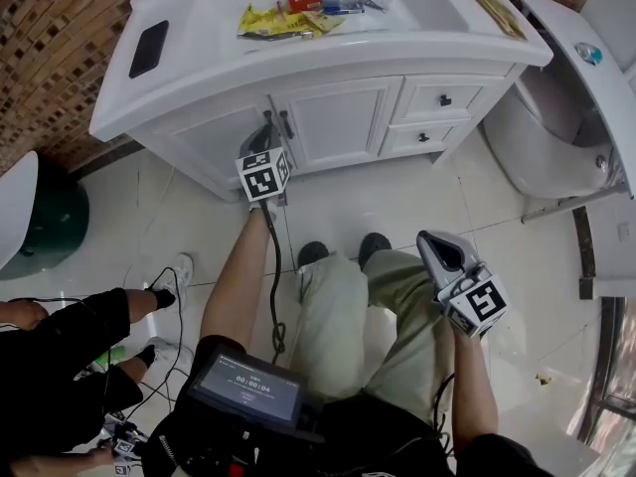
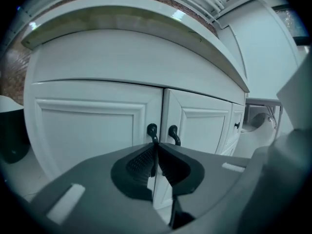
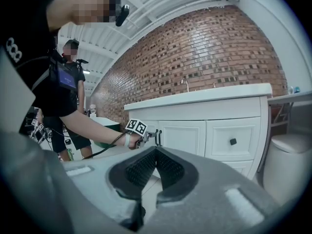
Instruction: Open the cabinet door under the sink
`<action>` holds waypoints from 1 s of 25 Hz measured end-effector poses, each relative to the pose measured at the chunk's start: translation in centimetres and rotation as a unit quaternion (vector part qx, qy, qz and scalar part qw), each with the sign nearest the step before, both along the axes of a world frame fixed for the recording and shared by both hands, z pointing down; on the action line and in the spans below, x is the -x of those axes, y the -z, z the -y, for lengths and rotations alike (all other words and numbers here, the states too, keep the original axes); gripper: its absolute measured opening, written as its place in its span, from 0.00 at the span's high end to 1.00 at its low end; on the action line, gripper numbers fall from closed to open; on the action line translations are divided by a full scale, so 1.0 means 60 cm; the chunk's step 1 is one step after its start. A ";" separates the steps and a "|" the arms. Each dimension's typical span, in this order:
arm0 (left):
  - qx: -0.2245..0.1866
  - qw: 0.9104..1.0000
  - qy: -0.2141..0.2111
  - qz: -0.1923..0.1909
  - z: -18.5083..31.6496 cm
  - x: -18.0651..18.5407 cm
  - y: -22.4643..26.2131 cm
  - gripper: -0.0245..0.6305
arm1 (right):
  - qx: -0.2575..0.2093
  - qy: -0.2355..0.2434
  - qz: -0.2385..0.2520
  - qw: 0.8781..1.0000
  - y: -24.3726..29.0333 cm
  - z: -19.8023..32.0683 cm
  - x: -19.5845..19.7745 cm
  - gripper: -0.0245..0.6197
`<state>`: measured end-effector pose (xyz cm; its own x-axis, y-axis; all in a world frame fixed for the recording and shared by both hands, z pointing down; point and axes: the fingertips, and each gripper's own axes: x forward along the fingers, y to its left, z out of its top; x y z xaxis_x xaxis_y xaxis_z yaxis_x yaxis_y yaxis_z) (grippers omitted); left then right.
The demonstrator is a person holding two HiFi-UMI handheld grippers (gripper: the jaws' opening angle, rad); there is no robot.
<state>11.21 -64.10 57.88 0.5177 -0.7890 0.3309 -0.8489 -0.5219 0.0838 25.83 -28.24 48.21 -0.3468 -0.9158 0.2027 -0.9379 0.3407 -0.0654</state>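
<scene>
Pale tiles (image 1: 378,202), sink cabinet (image 1: 343,122), brick wall (image 1: 50,38)

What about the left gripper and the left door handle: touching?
Touching. In the left gripper view the left gripper is closed on the left door handle.

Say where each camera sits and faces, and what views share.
Head view: on the head, steeply down at the white sink cabinet; shows forearms, legs, left gripper, right gripper.
Left gripper view: on the left gripper, facing the cabinet doors; jaws grip the black door handle.
Right gripper view: on the right gripper, farther back, facing the cabinet; shows shut jaws, left forearm.
All share the cabinet.
</scene>
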 end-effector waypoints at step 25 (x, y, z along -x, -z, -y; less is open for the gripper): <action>0.007 1.000 -0.007 0.024 -0.018 0.002 -0.021 0.87 | 0.002 -0.010 0.003 1.000 0.006 -0.021 -0.002 0.97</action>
